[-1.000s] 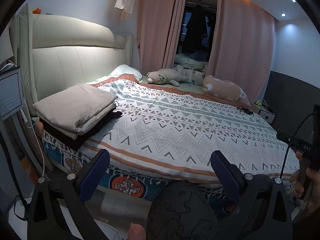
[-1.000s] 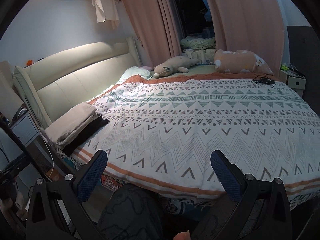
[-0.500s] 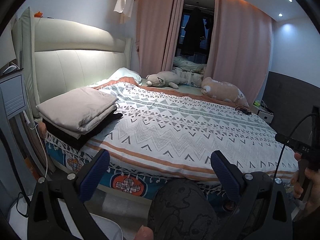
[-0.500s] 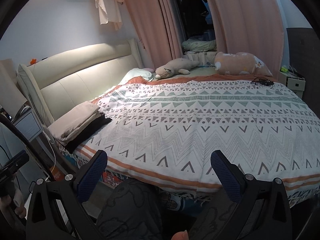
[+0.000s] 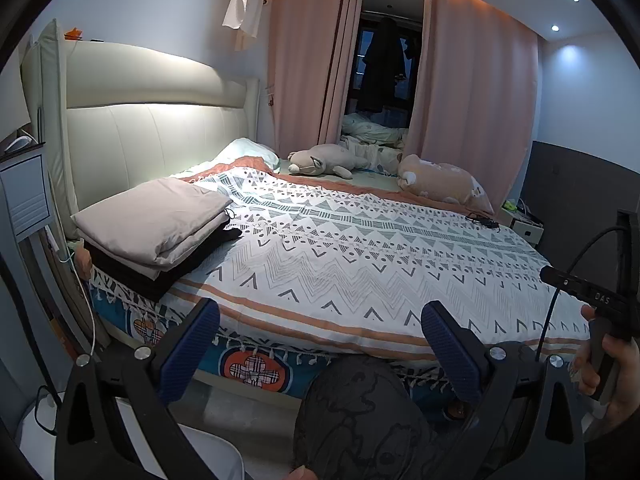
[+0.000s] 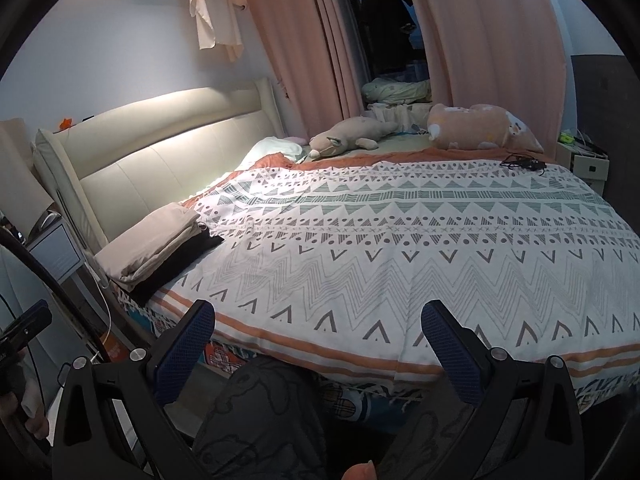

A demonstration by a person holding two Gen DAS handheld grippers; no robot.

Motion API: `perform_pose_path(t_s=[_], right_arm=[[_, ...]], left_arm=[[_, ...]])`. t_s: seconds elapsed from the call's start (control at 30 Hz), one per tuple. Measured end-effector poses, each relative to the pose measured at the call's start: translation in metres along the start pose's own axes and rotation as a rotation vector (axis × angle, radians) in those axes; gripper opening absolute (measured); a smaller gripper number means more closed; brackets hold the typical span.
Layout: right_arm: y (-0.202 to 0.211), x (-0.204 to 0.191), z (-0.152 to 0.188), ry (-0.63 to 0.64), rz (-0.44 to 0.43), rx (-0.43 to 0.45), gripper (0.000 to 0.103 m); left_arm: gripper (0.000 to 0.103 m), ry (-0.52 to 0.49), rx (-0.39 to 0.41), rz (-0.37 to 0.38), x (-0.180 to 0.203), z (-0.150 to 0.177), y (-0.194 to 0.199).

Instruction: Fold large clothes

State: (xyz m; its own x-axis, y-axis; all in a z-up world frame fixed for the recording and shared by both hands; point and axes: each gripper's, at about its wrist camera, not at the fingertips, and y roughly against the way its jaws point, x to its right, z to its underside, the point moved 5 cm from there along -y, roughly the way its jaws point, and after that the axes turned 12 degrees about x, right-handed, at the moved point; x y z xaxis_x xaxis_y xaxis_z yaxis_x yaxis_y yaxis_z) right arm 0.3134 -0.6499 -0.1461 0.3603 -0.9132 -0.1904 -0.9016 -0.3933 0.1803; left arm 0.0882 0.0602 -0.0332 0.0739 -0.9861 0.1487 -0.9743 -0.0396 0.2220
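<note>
A folded beige garment (image 5: 152,220) (image 6: 148,240) lies on a folded black garment (image 5: 176,268) (image 6: 180,260) at the bed's near left corner by the headboard. My left gripper (image 5: 320,328) is open, held off the bed's near edge with nothing between its blue-padded fingers (image 5: 192,340). My right gripper (image 6: 318,328) is open too, at the near edge and empty. The stack lies to the far left of both grippers. A person's knee in dark patterned trousers (image 5: 356,416) (image 6: 264,412) shows below each gripper.
The bed carries a patterned white and orange cover (image 5: 360,252) (image 6: 400,248). Two plush toys (image 5: 324,160) (image 5: 444,180) lie at its far side by pink curtains (image 5: 472,100). A bedside unit (image 5: 24,196) stands left. A hand holding the other gripper (image 5: 608,344) shows at right.
Both views have pulled back slightly from the bed and tilted up. Both grippers stay open and empty, and the folded stack has not moved.
</note>
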Motion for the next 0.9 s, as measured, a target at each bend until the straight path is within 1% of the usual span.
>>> perform_pose_path(t_s=[0.4,0.67,0.9], right_arm=[[-0.0007,-0.0003,-0.0047,0.009,-0.007,0.006,0.103],[-0.0026,0.0004,-0.0001,0.008,0.0,0.004,0.103],[-0.0018,-0.0014,-0.003,0.017,-0.001,0.006,0.103]], left_arm=[[0.103,-0.003,0.01,-0.008,0.0003,-0.0015,0.0024],[0.103,-0.005,0.008,-0.003,0.0026,-0.0013,0.0022],[0.103,-0.003,0.009,0.002,0.0039,-0.0012,0.0037]])
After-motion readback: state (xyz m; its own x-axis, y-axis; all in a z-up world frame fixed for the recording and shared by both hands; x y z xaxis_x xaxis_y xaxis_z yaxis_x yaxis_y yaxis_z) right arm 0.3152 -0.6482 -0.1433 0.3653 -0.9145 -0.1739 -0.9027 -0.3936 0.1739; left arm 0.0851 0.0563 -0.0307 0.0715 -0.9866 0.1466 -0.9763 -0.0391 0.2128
